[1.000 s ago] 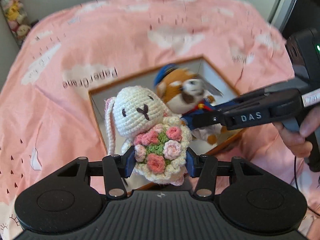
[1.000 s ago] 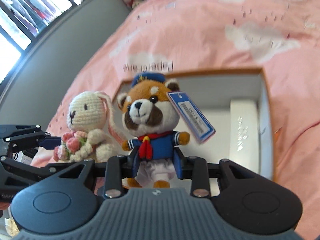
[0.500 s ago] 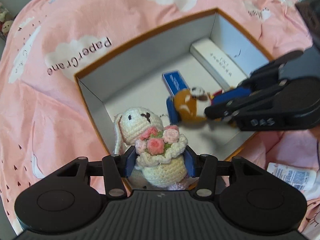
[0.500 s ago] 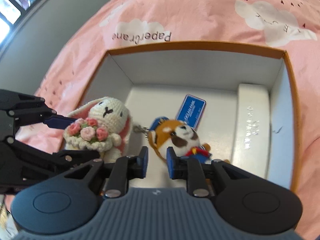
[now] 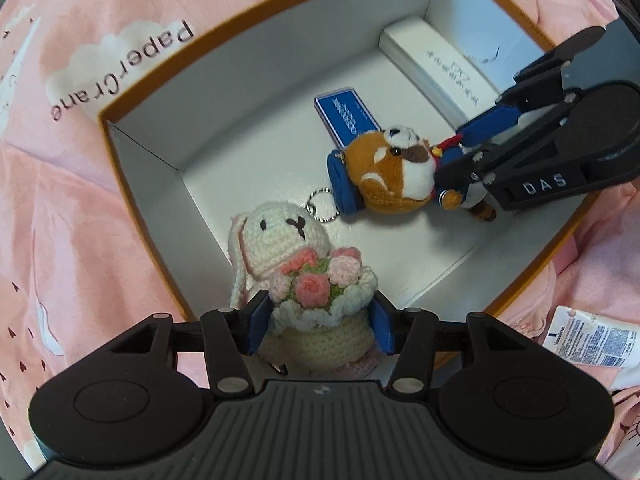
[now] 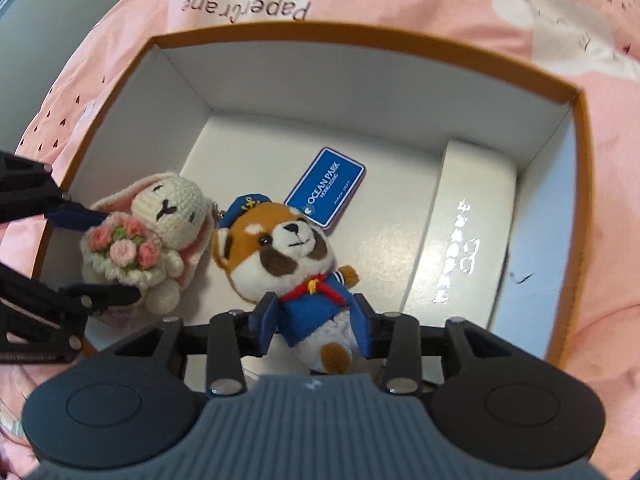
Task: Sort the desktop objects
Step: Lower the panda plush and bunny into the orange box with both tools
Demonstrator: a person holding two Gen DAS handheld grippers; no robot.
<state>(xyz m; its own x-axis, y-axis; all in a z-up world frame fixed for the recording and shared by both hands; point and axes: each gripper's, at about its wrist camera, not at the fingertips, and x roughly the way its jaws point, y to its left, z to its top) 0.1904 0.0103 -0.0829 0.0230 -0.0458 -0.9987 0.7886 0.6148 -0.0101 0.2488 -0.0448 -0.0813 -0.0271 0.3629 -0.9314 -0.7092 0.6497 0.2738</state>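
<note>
Releasing both toys this close together risked a snag, I judged: the red panda plush's (image 6: pixel 280 248) key ring lay right against the crochet rabbit (image 5: pixel 316 280), and a rising finger could drag either out of the orange-rimmed box (image 6: pixel 360 46). The left gripper (image 5: pixel 318 328) pointed straight down, its pads flanking the rabbit's body at the box's near corner, seemingly in light contact. The right gripper (image 6: pixel 316 320), steeply tilted, had just been opening, the panda's blue jacket between its parted jaws on the box floor.
</note>
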